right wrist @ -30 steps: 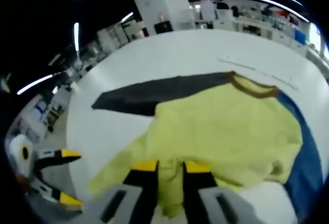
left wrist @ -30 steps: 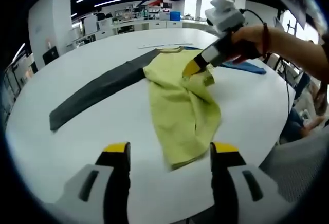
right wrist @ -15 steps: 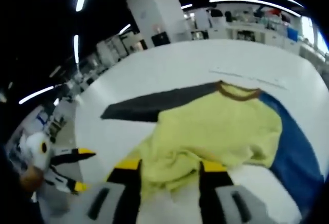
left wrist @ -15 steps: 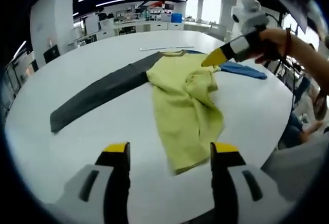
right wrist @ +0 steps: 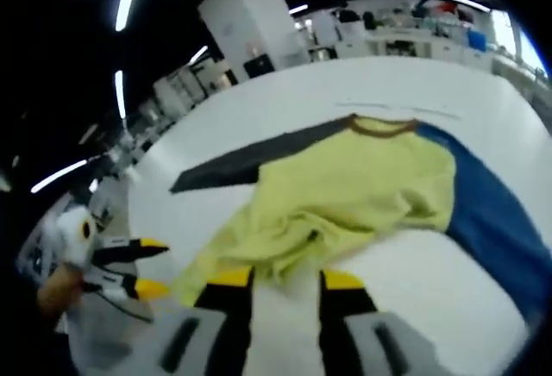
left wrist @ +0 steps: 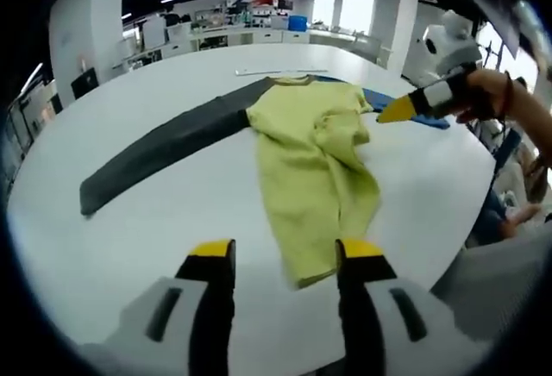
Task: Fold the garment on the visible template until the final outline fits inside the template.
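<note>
A yellow-green T-shirt point(left wrist: 315, 156) with a brown collar point(right wrist: 379, 123) lies crumpled across a long template strip on the white table. The strip's dark grey part point(left wrist: 164, 147) runs to one side and its blue part point(right wrist: 487, 212) to the other. My left gripper point(left wrist: 286, 255) stands open over bare table, just short of the shirt's near hem. My right gripper point(right wrist: 285, 279) is open with white table between its jaws, close to the shirt's rumpled edge. The right gripper point(left wrist: 401, 110) also hovers past the shirt's sleeve, and the left gripper point(right wrist: 148, 266) shows at the table's edge.
The round white table point(left wrist: 129, 238) has its edge close to both grippers. A thin white strip point(left wrist: 267, 71) lies beyond the collar. A person's hand and sleeve point(left wrist: 509, 104) reach in from the right. Office benches stand far behind.
My right gripper has opened, let go of the shirt's edge and drawn back off the shirt. The shirt has settled flat. My left gripper's jaws have narrowed a little.
</note>
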Demonstrator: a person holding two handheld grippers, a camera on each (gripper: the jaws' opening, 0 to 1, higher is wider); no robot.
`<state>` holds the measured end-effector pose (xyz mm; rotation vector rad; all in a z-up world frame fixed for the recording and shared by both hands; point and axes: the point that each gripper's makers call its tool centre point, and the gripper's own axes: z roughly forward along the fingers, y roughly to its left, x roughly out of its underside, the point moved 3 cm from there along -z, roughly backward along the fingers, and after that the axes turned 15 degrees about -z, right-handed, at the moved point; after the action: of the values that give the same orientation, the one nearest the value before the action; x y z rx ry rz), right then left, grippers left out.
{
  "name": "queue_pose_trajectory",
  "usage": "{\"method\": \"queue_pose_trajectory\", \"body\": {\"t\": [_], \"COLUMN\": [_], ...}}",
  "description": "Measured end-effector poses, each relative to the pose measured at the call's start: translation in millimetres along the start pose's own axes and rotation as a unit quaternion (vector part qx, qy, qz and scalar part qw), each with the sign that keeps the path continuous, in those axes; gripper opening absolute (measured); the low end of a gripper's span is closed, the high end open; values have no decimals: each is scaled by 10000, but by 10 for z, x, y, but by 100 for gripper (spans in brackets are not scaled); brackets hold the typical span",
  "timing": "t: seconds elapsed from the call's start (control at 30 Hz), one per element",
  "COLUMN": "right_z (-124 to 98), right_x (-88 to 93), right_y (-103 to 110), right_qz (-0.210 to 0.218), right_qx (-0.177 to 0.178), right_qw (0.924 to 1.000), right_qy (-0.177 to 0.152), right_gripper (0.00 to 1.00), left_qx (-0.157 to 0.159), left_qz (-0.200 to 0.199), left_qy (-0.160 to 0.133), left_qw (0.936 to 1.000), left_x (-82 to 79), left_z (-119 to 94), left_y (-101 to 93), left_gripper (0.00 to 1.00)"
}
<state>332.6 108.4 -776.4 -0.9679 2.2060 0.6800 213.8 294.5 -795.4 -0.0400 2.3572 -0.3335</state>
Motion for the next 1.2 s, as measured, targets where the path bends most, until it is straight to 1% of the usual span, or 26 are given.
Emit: {"method": "queue_pose_trajectory", "body": {"t": [0.13, 0.2, 0.33, 0.47, 0.57, 0.63, 0.77, 0.93, 1.07, 1.1, 1.13, 1.17, 1.2], "right_z": [36, 32, 117, 204, 220, 239, 272, 267, 259, 259, 250, 224, 201], "right_x": [56, 84, 100, 123, 110, 103, 119, 109, 100, 99, 97, 90, 84], "right_y": [-55, -19, -46, -48, -15, -16, -14, 11, -12, -21, -27, -5, 3], "right_qz": [38, 83, 214, 273, 350, 385, 415, 470, 493, 506, 519, 526, 526], "right_qx": [31, 52, 35, -11, -84, -123, -149, -167, -146, -158, -164, -158, -156], "right_qw": [10000, 10000, 9997, 9996, 9993, 9991, 9990, 9986, 9984, 9983, 9982, 9981, 9981], "right_qy": [-3, -10, -78, -59, -106, -134, -107, -173, -224, -230, -246, -264, -288], "right_gripper": [13, 11, 7, 6, 5, 4, 0, 0, 0, 0, 0, 0, 0], "left_qx": [5, 7, 14, -18, -112, -121, -95, -89, -127, -136, -136, -136, -142], "left_qz": [-18, -38, -51, -60, 14, -20, -78, -75, -13, -25, 1, -42, -81], "left_qy": [22, 52, 107, 139, 229, 255, 278, 354, 523, 538, 445, 514, 491], "left_qw": [10000, 10000, 9999, 9999, 9997, 9996, 9995, 9993, 9986, 9985, 9989, 9986, 9987], "left_x": [23, 36, 59, 80, 118, 136, 150, 205, 279, 288, 267, 290, 282], "left_z": [5, 6, 19, 38, 56, 72, 62, 88, 127, 129, 140, 131, 137], "left_y": [9, 8, 2, 14, 50, 76, 41, -12, -20, -19, -17, -21, -15], "left_gripper": [37, 36, 33, 30, 26, 25, 22, 20, 18, 17, 16, 15, 14]}}
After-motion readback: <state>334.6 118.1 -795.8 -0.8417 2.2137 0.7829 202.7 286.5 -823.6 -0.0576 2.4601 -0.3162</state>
